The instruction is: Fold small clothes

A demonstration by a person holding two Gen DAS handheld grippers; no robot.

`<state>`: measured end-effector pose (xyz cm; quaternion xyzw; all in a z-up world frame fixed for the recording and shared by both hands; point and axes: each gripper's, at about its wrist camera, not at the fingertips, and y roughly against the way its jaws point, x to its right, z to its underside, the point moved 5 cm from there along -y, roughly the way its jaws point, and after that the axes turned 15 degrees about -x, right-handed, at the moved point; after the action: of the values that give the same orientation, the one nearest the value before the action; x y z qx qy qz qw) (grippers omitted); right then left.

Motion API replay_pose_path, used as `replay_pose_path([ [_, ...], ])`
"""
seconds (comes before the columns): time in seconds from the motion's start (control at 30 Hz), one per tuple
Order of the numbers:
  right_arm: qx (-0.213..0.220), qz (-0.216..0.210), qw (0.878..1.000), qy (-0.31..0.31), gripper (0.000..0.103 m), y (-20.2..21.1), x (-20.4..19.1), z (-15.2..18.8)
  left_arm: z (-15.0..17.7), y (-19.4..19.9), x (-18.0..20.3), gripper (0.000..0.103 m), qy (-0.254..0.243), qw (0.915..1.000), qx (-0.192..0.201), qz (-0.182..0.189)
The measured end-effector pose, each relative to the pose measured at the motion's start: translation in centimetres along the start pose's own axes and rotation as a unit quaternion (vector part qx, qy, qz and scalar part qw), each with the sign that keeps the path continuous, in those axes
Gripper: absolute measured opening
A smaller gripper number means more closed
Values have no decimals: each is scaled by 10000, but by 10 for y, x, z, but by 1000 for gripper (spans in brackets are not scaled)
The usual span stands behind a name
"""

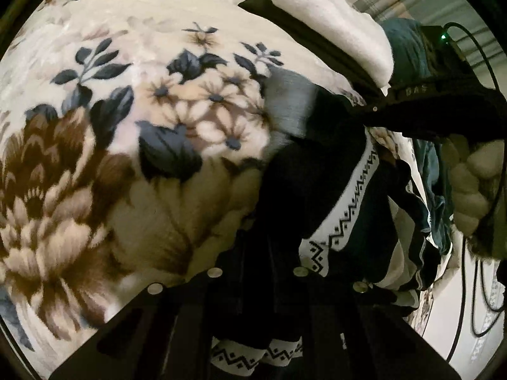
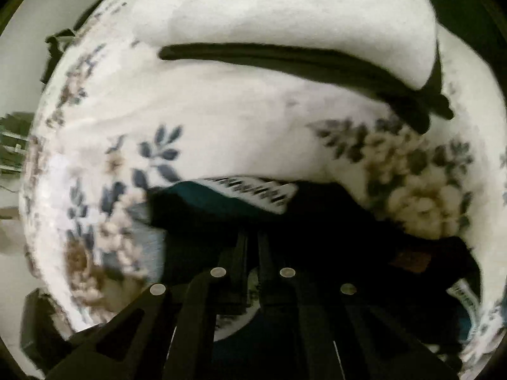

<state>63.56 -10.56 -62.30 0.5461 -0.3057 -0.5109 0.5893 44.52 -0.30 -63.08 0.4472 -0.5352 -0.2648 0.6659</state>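
A dark garment (image 1: 304, 183) with a white zigzag-patterned band (image 1: 351, 196) lies bunched on a floral blanket (image 1: 126, 126). My left gripper (image 1: 256, 240) points steeply down, shut on the garment's near edge, and dark cloth covers its tips. The right gripper's black housing (image 1: 443, 101) reaches in from the upper right, with a person's hand (image 1: 472, 183) behind it. In the right wrist view, the right gripper (image 2: 252, 236) has its fingers close together, shut on the same dark garment (image 2: 317, 221) just below the patterned band (image 2: 256, 191). That view is blurred.
A folded white cloth (image 1: 332, 25) rests on a flat black piece (image 1: 317, 41) at the blanket's far side; they show as white cloth (image 2: 285, 12) and black piece (image 2: 285, 57) in the right wrist view. Teal clothes (image 1: 434, 190) are heaped at the right. Black cables (image 1: 484, 285) hang at the right edge.
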Motion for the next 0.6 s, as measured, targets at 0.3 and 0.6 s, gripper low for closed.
replay_pose_path([
  [0.3, 172, -743, 9939, -800, 51, 35, 24, 50, -73, 26, -18, 46, 422, 9951, -102, 883],
  [0.6, -241, -2792, 8979, -3395, 51, -55, 55, 204, -153, -9, 12, 20, -437, 9952, -691, 529],
])
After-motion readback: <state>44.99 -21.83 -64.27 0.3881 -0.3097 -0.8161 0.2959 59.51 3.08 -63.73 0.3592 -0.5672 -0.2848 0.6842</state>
